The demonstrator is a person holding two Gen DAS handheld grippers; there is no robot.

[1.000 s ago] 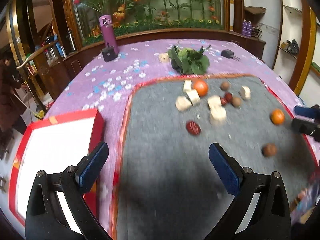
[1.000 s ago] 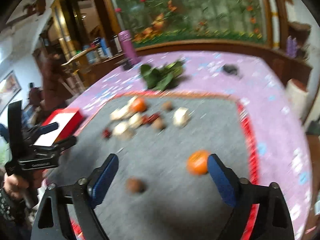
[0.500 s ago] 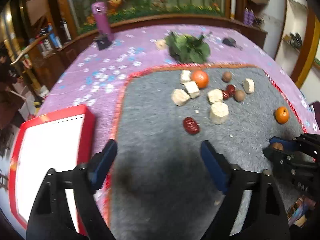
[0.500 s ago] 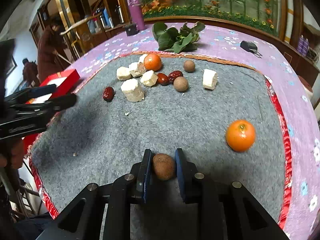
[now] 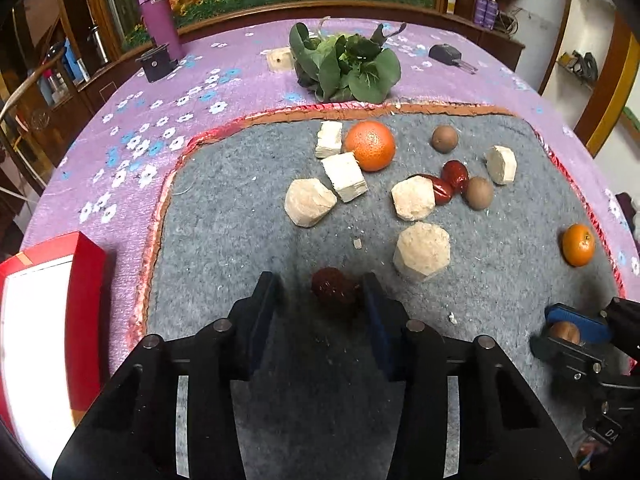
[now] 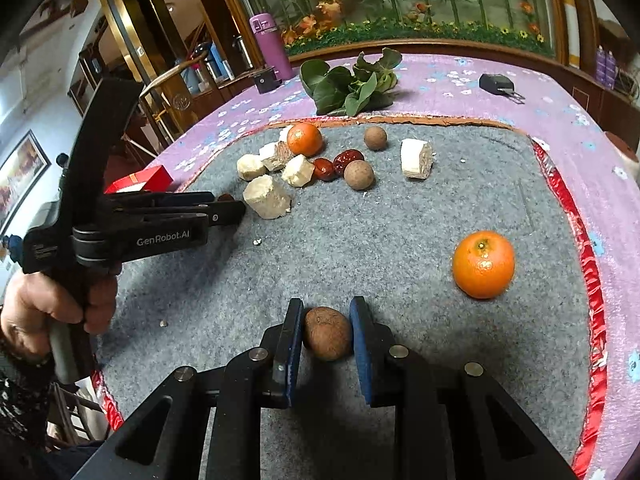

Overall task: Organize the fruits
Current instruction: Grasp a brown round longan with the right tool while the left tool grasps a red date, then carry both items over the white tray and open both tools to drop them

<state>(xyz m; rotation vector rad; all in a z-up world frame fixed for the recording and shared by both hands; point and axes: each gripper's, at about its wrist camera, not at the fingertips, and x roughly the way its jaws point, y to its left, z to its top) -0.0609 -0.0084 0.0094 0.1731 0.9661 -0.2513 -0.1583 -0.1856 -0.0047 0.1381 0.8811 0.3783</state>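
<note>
My right gripper (image 6: pixel 325 334) is shut on a brown longan (image 6: pixel 327 333) just above the grey mat (image 6: pixel 400 248); it also shows in the left wrist view (image 5: pixel 568 330). My left gripper (image 5: pixel 320 292) is partly closed around a dark red date (image 5: pixel 333 285) on the mat; the date touches the right finger, with a gap on the left. Further back lie two oranges (image 5: pixel 370 145) (image 6: pixel 483 263), two more red dates (image 5: pixel 450 180), two longans (image 5: pixel 479 193) and several pale cut chunks (image 5: pixel 421 252).
A red box with a white inside (image 5: pixel 44 320) sits at the left off the mat. Green leaves (image 5: pixel 348 66), a purple flask (image 5: pixel 154 16), a small black box (image 5: pixel 157 64) and a black key fob (image 5: pixel 446 54) lie on the purple flowered cloth behind.
My left gripper has moved forward and narrowed around the red date. My right gripper stays shut on the longan, which it closed on between the two earlier frames.
</note>
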